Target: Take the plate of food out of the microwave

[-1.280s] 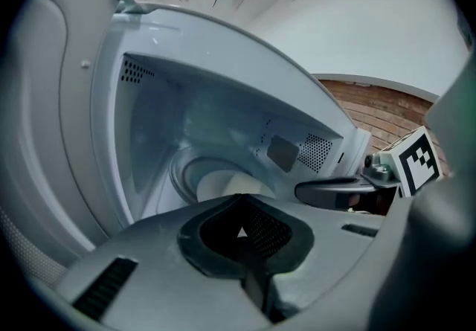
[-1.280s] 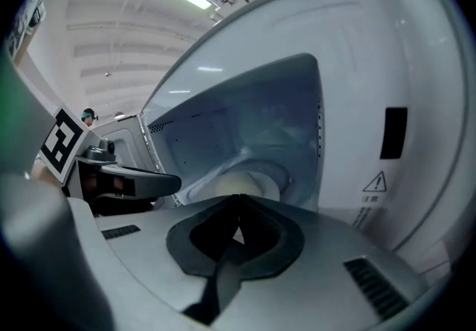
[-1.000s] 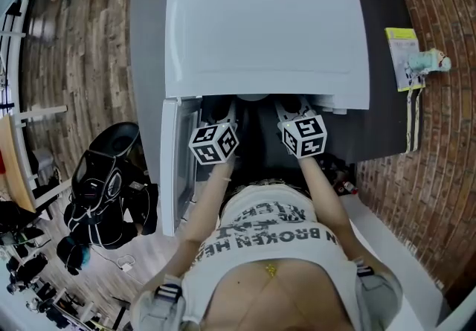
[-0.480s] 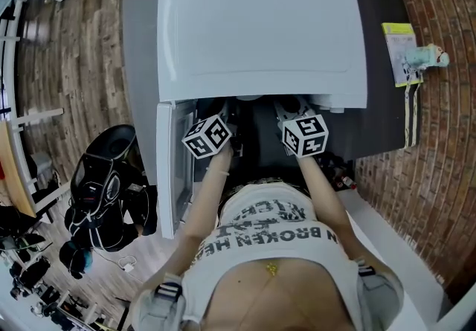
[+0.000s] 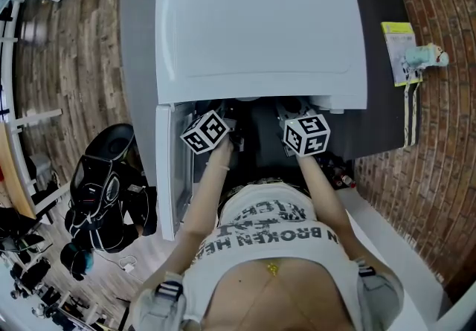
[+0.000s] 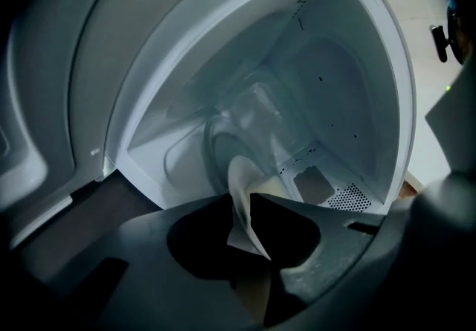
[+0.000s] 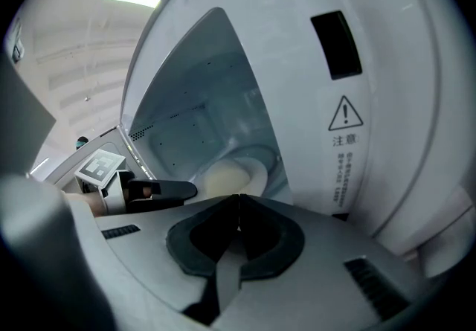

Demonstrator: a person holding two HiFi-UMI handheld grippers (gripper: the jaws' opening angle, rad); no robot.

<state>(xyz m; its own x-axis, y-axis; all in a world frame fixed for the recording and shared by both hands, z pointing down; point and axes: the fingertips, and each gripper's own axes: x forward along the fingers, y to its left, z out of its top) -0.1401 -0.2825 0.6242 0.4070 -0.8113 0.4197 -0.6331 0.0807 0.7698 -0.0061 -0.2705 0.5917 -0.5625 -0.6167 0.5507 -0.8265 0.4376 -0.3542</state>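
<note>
Inside the open microwave [image 5: 260, 32], a plate [image 6: 236, 173] is gripped.
The left gripper [image 6: 241, 203] pinches its rim; the right gripper [image 7: 238, 199], jaws pressed together, sits at its edge.

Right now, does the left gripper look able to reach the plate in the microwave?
Likely yes: the microwave door stands open, and the left gripper holds the plate by its rim.

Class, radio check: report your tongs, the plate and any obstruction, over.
Left tongs shut on the plate rim. Right tongs shut, grip unclear. It sits inside the microwave, door open. Nothing seen blocking.
</note>
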